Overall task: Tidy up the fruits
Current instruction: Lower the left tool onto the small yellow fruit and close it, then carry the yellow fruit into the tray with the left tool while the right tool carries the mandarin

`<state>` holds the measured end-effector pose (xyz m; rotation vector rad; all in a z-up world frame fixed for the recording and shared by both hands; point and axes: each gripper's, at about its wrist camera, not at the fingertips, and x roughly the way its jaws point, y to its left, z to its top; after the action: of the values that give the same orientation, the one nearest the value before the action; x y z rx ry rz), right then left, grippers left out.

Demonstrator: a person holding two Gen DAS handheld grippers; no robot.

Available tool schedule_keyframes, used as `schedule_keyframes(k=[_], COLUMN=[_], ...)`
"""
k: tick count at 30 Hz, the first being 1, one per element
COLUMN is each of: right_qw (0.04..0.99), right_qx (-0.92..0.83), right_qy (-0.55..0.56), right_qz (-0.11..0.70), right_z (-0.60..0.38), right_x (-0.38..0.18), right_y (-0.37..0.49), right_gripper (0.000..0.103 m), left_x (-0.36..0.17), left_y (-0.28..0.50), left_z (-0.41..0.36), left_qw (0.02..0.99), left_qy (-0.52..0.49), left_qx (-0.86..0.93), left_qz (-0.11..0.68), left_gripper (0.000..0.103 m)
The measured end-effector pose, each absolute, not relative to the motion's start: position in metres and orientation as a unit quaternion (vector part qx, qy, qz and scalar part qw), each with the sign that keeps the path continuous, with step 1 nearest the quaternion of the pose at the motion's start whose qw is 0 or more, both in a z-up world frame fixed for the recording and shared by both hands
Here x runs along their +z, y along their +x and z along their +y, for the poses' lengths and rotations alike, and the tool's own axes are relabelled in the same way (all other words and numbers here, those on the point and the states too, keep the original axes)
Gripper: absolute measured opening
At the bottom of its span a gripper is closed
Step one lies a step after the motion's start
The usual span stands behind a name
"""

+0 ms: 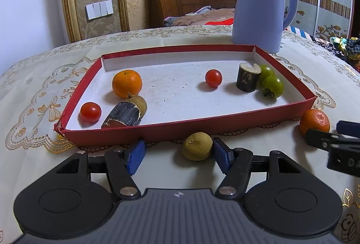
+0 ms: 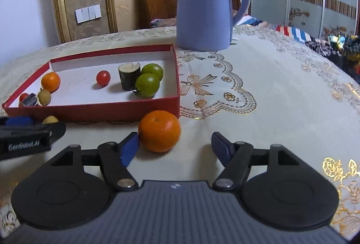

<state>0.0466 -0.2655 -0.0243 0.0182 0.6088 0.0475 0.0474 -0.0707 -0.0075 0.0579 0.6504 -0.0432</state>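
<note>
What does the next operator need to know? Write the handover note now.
Left gripper: open, small yellow-brown round fruit between its jaws on the tablecloth, touching the right pad, not gripped.
Right gripper: open, loose orange mandarin against its left pad, not gripped.
Done: the shallow red cardboard tray holds another mandarin, two red cherry tomatoes, two green round fruits, two dark cane pieces and one yellow-brown fruit.
Left: put both outside fruits in the tray. The blue plastic kettle stands behind it.
</note>
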Motion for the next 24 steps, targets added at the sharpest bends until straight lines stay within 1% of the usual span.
schedule_keyframes(k=[3,4,5,7,8,9,10,11,15,17,19,21,24], right_qw=[0.95,0.95,0.95,0.951,0.951,0.951,0.952,0.952,0.952,0.952,0.952,0.952,0.953], right_qx=[0.027,0.029,0.034,0.043,0.047,0.052,0.056,0.057,0.059,0.061,0.062,0.063,0.063], right_qy=[0.001,0.002,0.001,-0.002,-0.003,-0.005,-0.008,-0.011,-0.01,-0.005,0.0,0.004,0.01], right_qz=[0.312,0.311,0.311,0.308,0.306,0.304,0.302,0.301,0.299,0.299,0.298,0.298,0.296], right_z=[-0.2625,-0.2629,-0.2626,-0.2617,-0.2606,-0.2598,-0.2585,-0.2571,-0.2568,-0.2578,-0.2597,-0.2612,-0.2638], right_x=[-0.0273,-0.0273,-0.0274,-0.0269,-0.0269,-0.0267,-0.0266,-0.0261,-0.0258,-0.0259,-0.026,-0.0261,-0.0259], right_y=[0.0569,0.0579,0.0583,0.0569,0.0565,0.0554,0.0546,0.054,0.0532,0.0529,0.0525,0.0522,0.0512], right_gripper=[0.073,0.069,0.067,0.056,0.053,0.046,0.041,0.039,0.039,0.039,0.039,0.039,0.039], left_x=[-0.0075,-0.0074,-0.0075,-0.0075,-0.0075,-0.0074,-0.0073,-0.0072,-0.0067,-0.0066,-0.0064,-0.0066,-0.0056], left_y=[0.0473,0.0473,0.0474,0.047,0.0465,0.0462,0.0459,0.0457,0.0432,0.0422,0.0409,0.0402,0.0376], left_z=[-0.0708,-0.0708,-0.0711,-0.0724,-0.0733,-0.0736,-0.0743,-0.0749,-0.078,-0.0788,-0.0786,-0.0776,-0.0735], left_qw=[0.947,0.947,0.947,0.947,0.948,0.948,0.948,0.948,0.948,0.947,0.947,0.946,0.947], left_qy=[0.028,0.027,0.027,0.03,0.032,0.033,0.035,0.037,0.05,0.051,0.05,0.047,0.038], left_qx=[-0.023,-0.023,-0.024,-0.027,-0.029,-0.03,-0.031,-0.032,-0.043,-0.051,-0.054,-0.056,-0.057], left_qz=[0.319,0.319,0.319,0.318,0.317,0.316,0.315,0.315,0.312,0.313,0.313,0.315,0.315], left_gripper=[0.064,0.063,0.062,0.059,0.057,0.056,0.055,0.053,0.044,0.034,0.033,0.028,0.028])
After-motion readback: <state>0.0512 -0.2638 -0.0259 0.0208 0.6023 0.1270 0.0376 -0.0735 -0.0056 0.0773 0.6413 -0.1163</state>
